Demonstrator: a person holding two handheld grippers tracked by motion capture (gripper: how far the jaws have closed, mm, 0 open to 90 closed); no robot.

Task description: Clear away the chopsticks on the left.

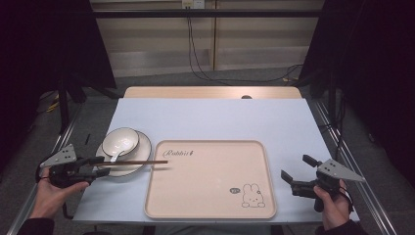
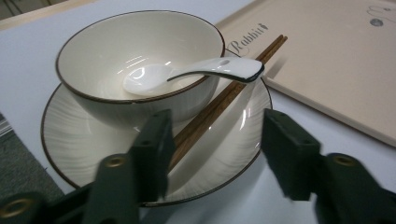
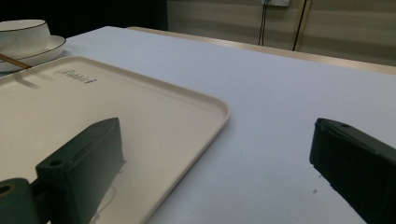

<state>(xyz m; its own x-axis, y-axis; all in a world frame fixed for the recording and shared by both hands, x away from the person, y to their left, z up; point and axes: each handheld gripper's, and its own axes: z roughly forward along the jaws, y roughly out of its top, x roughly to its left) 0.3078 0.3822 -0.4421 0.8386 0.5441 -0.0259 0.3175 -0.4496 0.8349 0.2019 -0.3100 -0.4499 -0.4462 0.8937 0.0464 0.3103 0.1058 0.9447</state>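
Note:
A white bowl (image 1: 121, 140) with a dark rim stands on a matching plate (image 1: 145, 142) at the table's left. A white spoon (image 2: 210, 69) rests in the bowl, its handle over the rim. Brown chopsticks (image 1: 142, 162) lie across the plate, their tips reaching over the edge of the beige tray (image 1: 210, 181). My left gripper (image 1: 100, 166) is at the plate's near edge, and the chopsticks (image 2: 224, 95) run between its jaws beside the left one. A wide gap remains on the other side, so it is open. My right gripper (image 1: 295, 166) is open and holds nothing, right of the tray.
The tray (image 3: 140, 107) carries a rabbit drawing and bears nothing. In the right gripper view the bowl (image 3: 21, 35) and plate (image 3: 46, 49) sit far off at the upper left. Pale blue tabletop (image 1: 220, 117) stretches behind the tray. Metal rails flank the table.

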